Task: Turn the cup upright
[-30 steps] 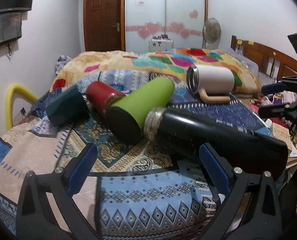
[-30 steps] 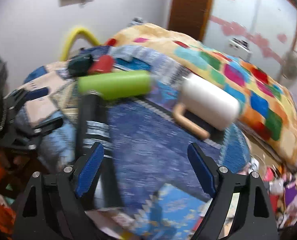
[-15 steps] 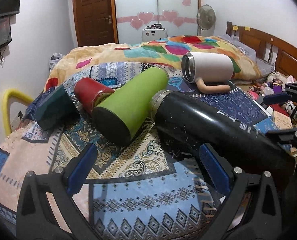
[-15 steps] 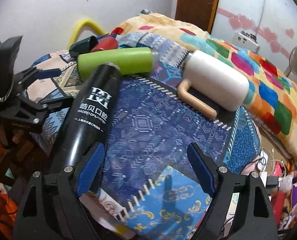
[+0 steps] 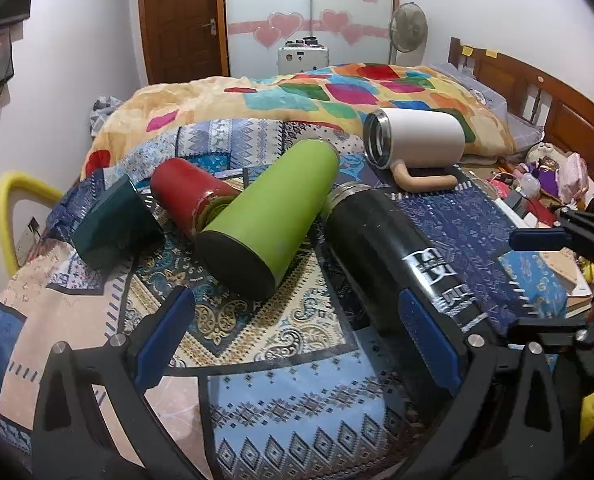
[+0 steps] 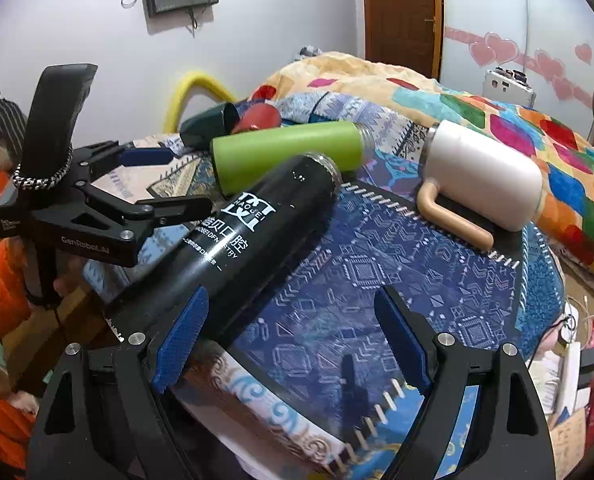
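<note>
A bed (image 5: 557, 116) carries everything, spread with a patterned blanket (image 5: 297, 392) and, behind it, a bright patchwork quilt (image 5: 297, 96). On the blanket five vessels lie on their sides: teal cup (image 5: 113, 226), red cup (image 5: 189, 192), green bottle (image 5: 273, 212), black flask (image 5: 393, 256), white mug (image 5: 417, 142).

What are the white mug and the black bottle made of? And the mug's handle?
The white mug looks like metal with a matte white coat: its open mouth shows a shiny steel rim. The black bottle is probably painted metal too, glossy with printed white letters and a silvery neck. The tan handle looks smooth and dull, maybe plastic or rubber; I cannot be sure.
</note>
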Tool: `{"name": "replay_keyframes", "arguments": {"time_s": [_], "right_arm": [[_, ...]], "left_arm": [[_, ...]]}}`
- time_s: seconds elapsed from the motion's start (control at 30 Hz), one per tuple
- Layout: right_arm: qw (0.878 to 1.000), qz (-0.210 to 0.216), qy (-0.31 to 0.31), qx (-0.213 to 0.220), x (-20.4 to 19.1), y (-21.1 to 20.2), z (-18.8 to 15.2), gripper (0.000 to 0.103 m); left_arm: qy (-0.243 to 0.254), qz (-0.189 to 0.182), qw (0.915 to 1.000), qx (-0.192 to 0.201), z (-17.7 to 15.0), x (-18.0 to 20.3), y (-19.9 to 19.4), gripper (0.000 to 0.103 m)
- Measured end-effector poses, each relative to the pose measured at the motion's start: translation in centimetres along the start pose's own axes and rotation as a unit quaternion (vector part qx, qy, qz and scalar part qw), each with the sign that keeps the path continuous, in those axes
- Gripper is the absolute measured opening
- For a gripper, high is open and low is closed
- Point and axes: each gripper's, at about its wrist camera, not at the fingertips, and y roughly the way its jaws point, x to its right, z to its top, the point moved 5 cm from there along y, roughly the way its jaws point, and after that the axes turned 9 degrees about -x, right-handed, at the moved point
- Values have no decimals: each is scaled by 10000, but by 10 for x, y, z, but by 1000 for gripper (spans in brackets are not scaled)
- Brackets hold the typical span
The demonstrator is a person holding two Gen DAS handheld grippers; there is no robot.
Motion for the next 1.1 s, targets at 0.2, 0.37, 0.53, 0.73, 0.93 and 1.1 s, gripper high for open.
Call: {"name": "replay_keyframes", "arguments": {"time_s": [0.2, 0.37, 0.53, 0.73, 0.93, 1.1], "right_arm": [[9957, -806, 144, 430, 5, -17, 8, 83], [9878, -1259, 351, 850, 16, -38, 14, 84], [9857, -1187, 591, 1040, 28, -45, 12, 85], [9840, -1134, 719, 1171, 38, -43, 11, 85], [9847, -985, 689, 1265, 35, -44, 10, 85], [9837, -967, 612, 1388, 27, -53, 10, 85]], "left_arm": [[-55, -221, 9997, -63, 12, 20, -11, 103], [-130, -509, 9965, -645, 29, 41, 8, 102], [-39, -384, 9892, -1412, 30, 50, 42, 84], [-130, -616, 9783, -1972, 27, 55, 63, 77], [-17, -680, 9793, -1906, 30, 58, 64, 72], [-35, -779, 9803, -1816, 33, 55, 59, 66]]}}
